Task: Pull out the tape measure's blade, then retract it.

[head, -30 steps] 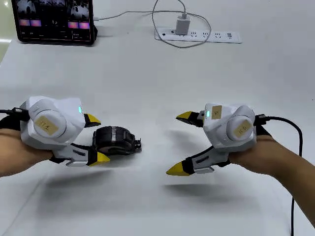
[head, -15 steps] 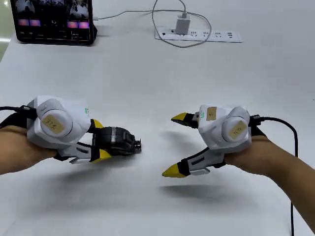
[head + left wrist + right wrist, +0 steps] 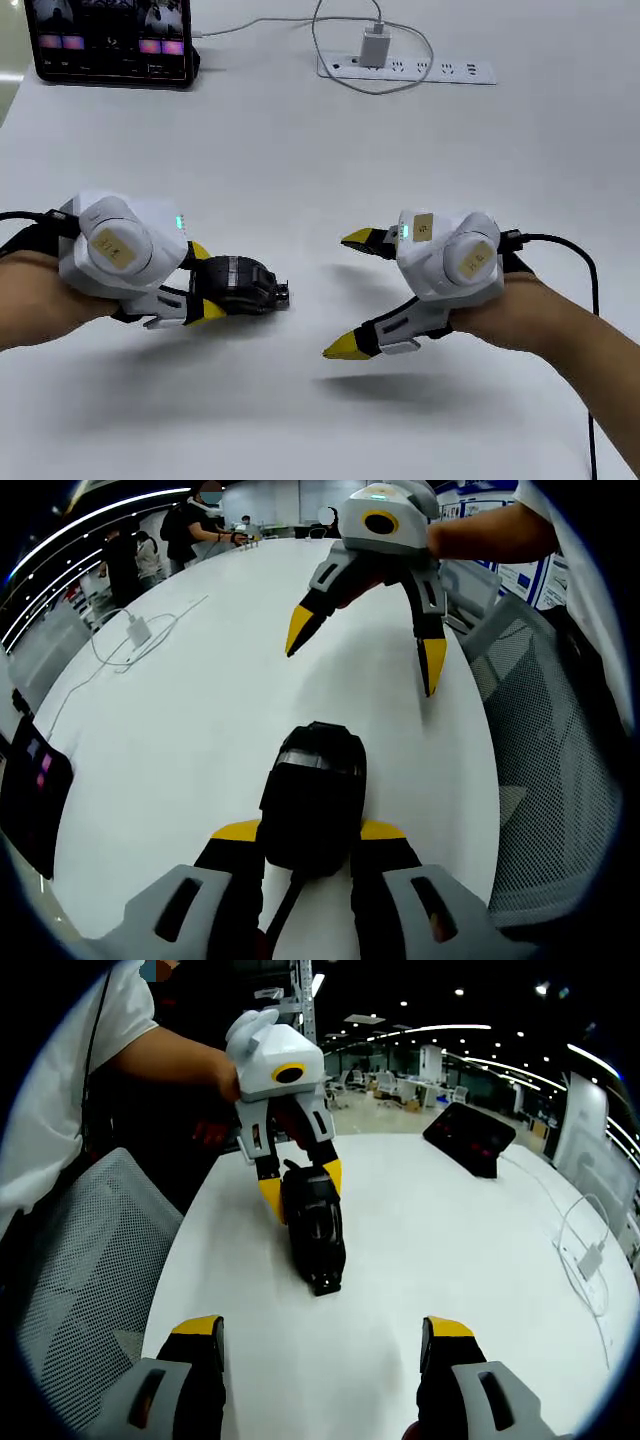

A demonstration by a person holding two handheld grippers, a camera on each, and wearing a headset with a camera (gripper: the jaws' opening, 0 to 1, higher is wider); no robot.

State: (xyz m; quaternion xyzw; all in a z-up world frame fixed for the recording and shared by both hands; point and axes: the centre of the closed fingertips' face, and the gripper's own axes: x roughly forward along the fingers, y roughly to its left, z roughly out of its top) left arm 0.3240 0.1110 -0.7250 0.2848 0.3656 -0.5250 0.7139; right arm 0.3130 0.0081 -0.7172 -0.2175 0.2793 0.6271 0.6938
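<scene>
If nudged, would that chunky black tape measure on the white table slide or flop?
The black tape measure looks like a rigid moulded case, so it is probably stiff. On the smooth white table it would likely slide; the left gripper, jaws flanking it, should steady it.

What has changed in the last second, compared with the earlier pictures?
The left gripper closed its jaws on the tape measure, which it only straddled before. The right gripper drifted slightly toward the tape measure, jaws open as before. The tape measure stayed in place on the table, blade not pulled out.
</scene>
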